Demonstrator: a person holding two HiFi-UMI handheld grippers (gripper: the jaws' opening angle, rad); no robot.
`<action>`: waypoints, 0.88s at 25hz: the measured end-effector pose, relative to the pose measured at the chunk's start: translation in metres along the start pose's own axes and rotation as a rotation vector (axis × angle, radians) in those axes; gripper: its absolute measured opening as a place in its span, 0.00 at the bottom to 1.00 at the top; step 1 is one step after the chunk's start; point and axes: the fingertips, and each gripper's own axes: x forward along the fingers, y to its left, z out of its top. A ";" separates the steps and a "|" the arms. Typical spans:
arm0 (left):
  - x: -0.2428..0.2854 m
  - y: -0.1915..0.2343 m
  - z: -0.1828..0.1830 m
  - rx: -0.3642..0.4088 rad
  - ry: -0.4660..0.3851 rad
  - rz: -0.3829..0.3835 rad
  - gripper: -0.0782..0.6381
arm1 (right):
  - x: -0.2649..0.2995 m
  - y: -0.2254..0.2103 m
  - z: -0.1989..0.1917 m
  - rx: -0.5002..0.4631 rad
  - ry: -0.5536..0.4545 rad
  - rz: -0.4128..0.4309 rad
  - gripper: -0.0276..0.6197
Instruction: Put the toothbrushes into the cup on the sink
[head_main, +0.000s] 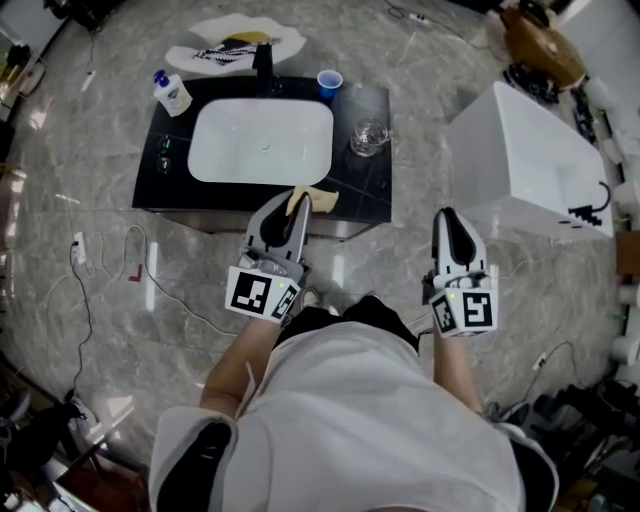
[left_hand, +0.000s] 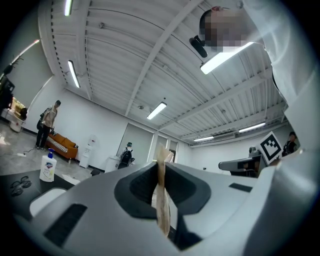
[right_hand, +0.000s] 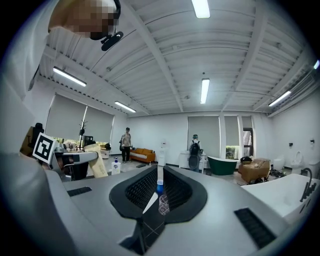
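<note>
My left gripper (head_main: 296, 207) is shut on a flat tan piece (head_main: 320, 200) and hovers over the front edge of the black sink counter (head_main: 375, 190). In the left gripper view the tan piece (left_hand: 162, 200) stands edge-on between the jaws. My right gripper (head_main: 448, 222) is shut on nothing, off the counter's right front corner. Through its narrow slit the blue cup (right_hand: 159, 188) shows. That blue cup (head_main: 329, 83) stands at the counter's back, right of the tap. What look like toothbrushes (head_main: 232, 48) lie on a white plate behind the basin.
A white basin (head_main: 262, 140) fills the counter's middle, with a soap bottle (head_main: 172, 94) at back left and a clear glass (head_main: 369, 138) at right. A white bathtub (head_main: 530, 165) stands to the right. Cables (head_main: 110, 262) lie on the floor at left. People stand far off.
</note>
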 end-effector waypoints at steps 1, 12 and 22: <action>0.002 0.000 0.000 0.003 -0.001 0.007 0.15 | 0.003 -0.002 0.000 0.002 -0.002 0.009 0.13; 0.043 -0.009 0.008 0.064 -0.041 0.128 0.15 | 0.056 -0.046 0.006 0.020 -0.047 0.154 0.13; 0.064 -0.011 0.005 0.093 -0.038 0.192 0.15 | 0.070 -0.073 0.009 0.047 -0.084 0.208 0.13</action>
